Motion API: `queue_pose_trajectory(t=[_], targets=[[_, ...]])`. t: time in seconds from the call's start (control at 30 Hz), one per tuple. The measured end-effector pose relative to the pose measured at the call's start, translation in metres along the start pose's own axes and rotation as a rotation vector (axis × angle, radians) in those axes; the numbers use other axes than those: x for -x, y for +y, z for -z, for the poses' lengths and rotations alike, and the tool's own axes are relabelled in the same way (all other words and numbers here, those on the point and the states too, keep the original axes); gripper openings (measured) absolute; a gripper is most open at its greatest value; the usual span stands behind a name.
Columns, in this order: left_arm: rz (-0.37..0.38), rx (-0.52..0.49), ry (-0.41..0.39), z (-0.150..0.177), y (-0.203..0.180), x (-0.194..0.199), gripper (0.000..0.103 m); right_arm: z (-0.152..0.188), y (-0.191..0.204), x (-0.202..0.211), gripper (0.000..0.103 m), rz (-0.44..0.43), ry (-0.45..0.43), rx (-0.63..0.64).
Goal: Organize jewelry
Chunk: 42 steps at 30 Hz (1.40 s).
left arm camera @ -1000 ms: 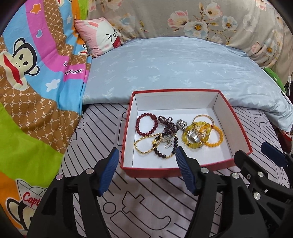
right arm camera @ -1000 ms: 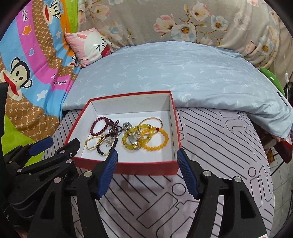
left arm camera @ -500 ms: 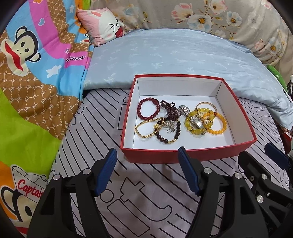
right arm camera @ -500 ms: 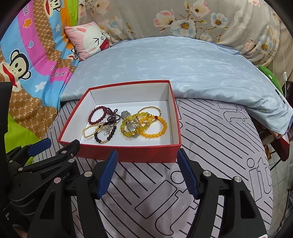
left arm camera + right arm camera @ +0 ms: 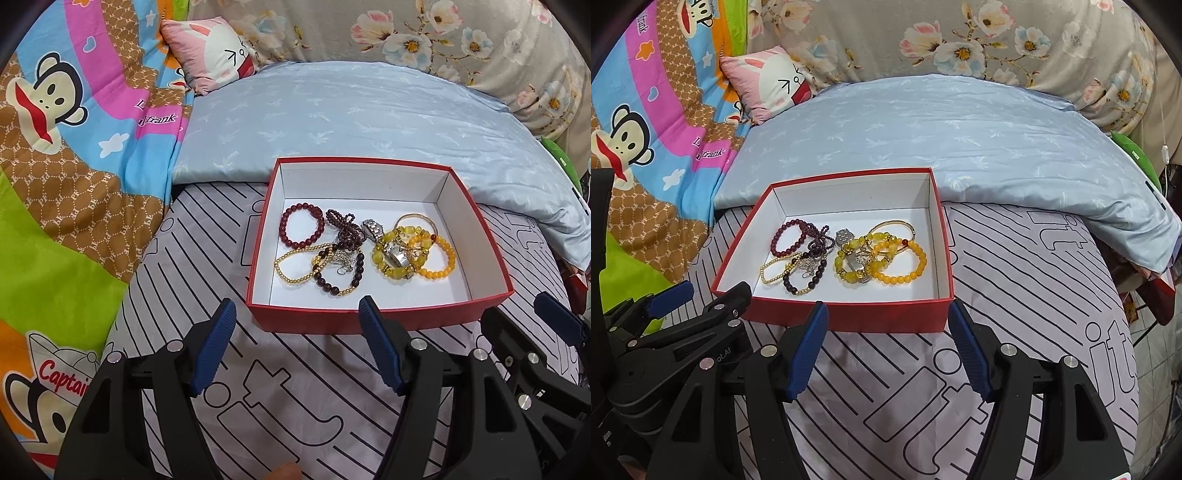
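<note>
Jewelry (image 5: 364, 253) is seen gathered inside a red box (image 5: 373, 321) with no lid, set on a line-patterned bed sheet (image 5: 280, 402): bead bracelets, a gold bangle and a watch lie partly tangled in 2 clusters. Both the left claw (image 5: 297, 349) and the right claw (image 5: 886, 345) are held spread wide and empty just short of the box's near wall. Such a scene would suit either sorting underway or collection completed; a blue quilt (image 5: 960, 140) and cartoon blanket (image 5: 74, 147) are noted behind.
</note>
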State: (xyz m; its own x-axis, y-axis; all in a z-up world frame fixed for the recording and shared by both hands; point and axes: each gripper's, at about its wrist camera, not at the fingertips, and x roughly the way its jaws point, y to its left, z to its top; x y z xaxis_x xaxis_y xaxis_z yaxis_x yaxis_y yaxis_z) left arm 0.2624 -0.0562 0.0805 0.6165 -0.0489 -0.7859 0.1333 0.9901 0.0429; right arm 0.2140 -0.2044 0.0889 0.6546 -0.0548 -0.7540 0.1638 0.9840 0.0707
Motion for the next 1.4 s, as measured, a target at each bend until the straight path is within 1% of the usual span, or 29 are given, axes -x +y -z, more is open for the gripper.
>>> queue_pose_trajectory(t=[0.3,0.8,0.87,0.93,1.0,1.17,1.4], targets=[[-0.022,-0.012,-0.013,0.002,-0.002,0.005,0.066,0.001,0.000,0.001,0.065,0.003,0.000,0.001],[-0.030,-0.016,-0.019,0.001,-0.004,0.010,0.066,0.003,-0.002,0.008,0.065,0.005,-0.010,-0.010],[-0.031,-0.017,-0.017,0.001,-0.004,0.011,0.066,0.003,-0.002,0.009,0.065,0.007,-0.010,-0.006],[-0.035,-0.015,-0.019,0.001,-0.004,0.012,0.070,0.002,-0.002,0.009,0.065,0.009,-0.013,-0.006],[-0.037,-0.017,-0.022,0.001,-0.004,0.013,0.071,0.003,-0.003,0.011,0.065,0.005,-0.014,-0.006],[-0.036,-0.022,-0.029,0.001,-0.004,0.014,0.071,0.003,-0.002,0.013,0.065,0.006,-0.016,-0.003],[-0.021,-0.014,-0.013,0.001,-0.004,0.013,0.071,0.003,-0.002,0.013,0.065,0.006,-0.016,-0.004]])
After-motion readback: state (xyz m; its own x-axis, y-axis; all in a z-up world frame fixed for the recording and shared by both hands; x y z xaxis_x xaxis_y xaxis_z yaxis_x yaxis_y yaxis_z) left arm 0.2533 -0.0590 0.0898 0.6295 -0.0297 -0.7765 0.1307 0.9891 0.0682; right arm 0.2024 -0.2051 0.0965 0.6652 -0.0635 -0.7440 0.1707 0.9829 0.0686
